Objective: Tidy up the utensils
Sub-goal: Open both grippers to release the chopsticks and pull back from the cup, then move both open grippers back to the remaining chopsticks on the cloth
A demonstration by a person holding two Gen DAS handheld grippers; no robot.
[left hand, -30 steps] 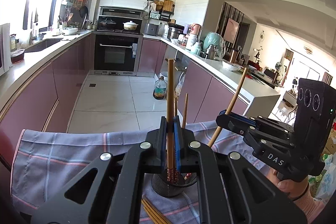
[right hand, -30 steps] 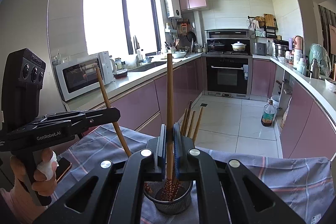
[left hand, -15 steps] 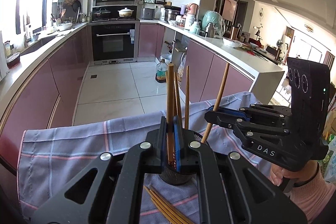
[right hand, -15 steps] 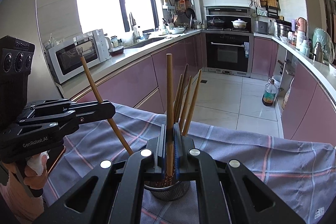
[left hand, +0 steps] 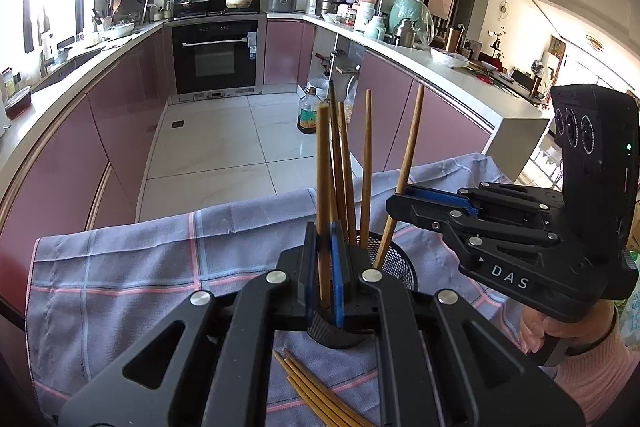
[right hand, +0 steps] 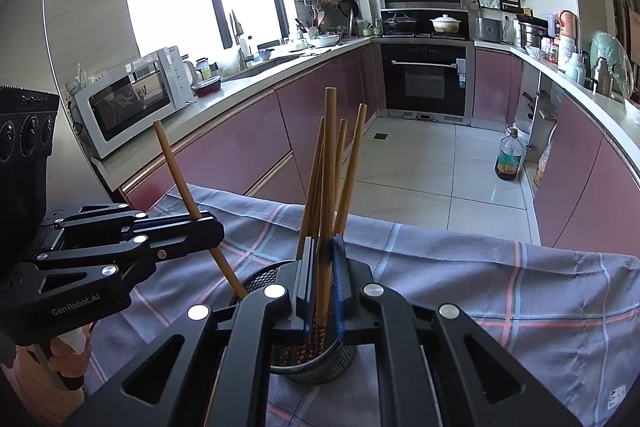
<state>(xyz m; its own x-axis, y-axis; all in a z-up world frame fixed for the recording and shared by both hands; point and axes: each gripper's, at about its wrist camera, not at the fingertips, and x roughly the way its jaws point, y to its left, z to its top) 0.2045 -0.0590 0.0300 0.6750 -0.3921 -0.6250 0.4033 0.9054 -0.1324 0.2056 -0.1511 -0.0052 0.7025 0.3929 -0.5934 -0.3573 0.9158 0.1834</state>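
Note:
A black mesh holder (left hand: 400, 263) stands on a checked cloth (left hand: 140, 267) with several wooden chopsticks upright in it. My left gripper (left hand: 324, 227) is shut on one chopstick (left hand: 322, 167), whose lower end reaches into the holder. My right gripper (right hand: 322, 243) holds another chopstick (right hand: 330, 155) with its patterned tip down inside the holder (right hand: 256, 275); its jaws are just starting to open. In the right wrist view the left gripper (right hand: 208, 227) comes in from the left with its chopstick (right hand: 172, 163) slanted. In the left wrist view the right gripper (left hand: 394, 199) comes in from the right.
Several loose chopsticks (left hand: 312, 391) lie on the cloth near the holder's front. The cloth's far edge (right hand: 440, 227) drops to the kitchen floor. A hand in a pink sleeve (left hand: 592, 379) grips the right tool. Counters line both sides.
Both grippers have come down with their chopsticks, so the tips now sit lower inside the holder. The right gripper's chopstick stands closer to the others in the holder.

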